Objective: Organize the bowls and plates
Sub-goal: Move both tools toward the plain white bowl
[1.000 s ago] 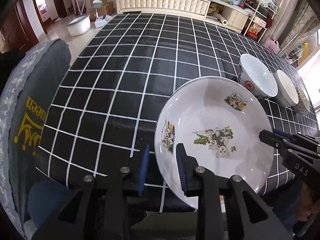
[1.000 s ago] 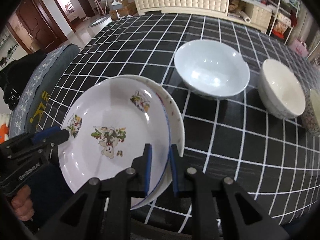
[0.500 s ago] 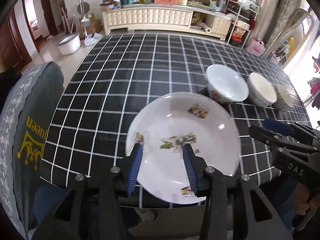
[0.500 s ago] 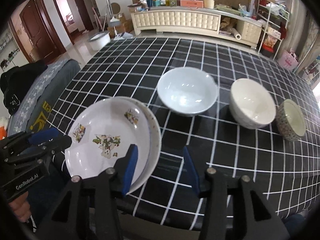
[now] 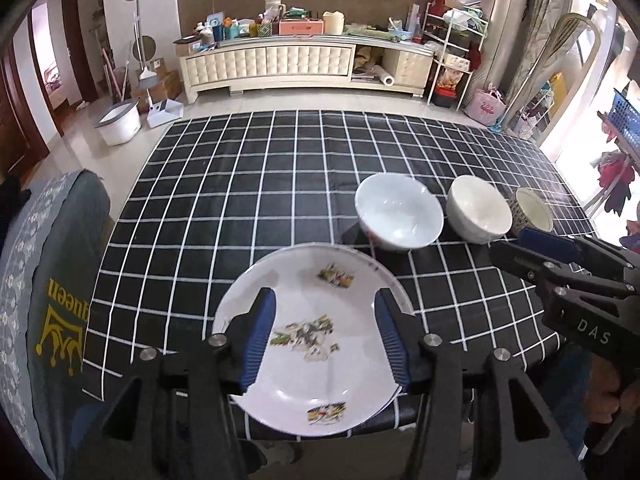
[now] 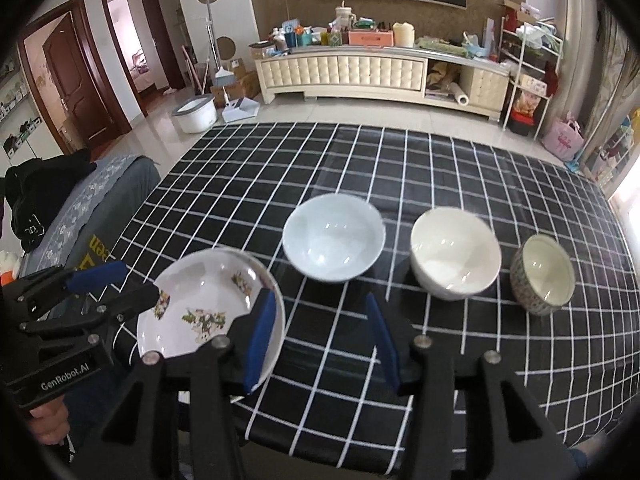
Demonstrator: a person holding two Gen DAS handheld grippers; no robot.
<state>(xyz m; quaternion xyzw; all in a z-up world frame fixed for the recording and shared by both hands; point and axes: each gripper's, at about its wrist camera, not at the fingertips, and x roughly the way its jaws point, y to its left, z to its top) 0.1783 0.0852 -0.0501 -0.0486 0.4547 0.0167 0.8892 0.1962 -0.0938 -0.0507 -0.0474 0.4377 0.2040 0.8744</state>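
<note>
A white plate with cartoon prints [image 5: 320, 280] lies on the black checked tablecloth [image 5: 248, 184] at the table's near edge. In the right wrist view it [image 6: 208, 300] sits on a second plate whose rim shows at the right. My left gripper [image 5: 325, 338] hovers open above the plate, holding nothing. My right gripper [image 6: 320, 326] is open too, just right of the plates, and empty. Behind stand a pale blue-white bowl [image 6: 334, 236], a cream bowl [image 6: 456, 252] and a small patterned bowl [image 6: 544, 274] in a row. Each gripper shows in the other's view: right gripper [image 5: 510, 242], left gripper [image 6: 134, 282].
A grey cushioned seat with a yellow "queen" print [image 5: 52, 300] stands against the table's left side. The plates sit right at the table's front edge [image 6: 360, 440]. A white cabinet [image 5: 280, 64] and a bucket [image 5: 120, 120] are on the floor beyond.
My right gripper let go of the plate rim and opened. The left gripper opened wider. Both pulled back and up, leaving the stacked plates on the table.
</note>
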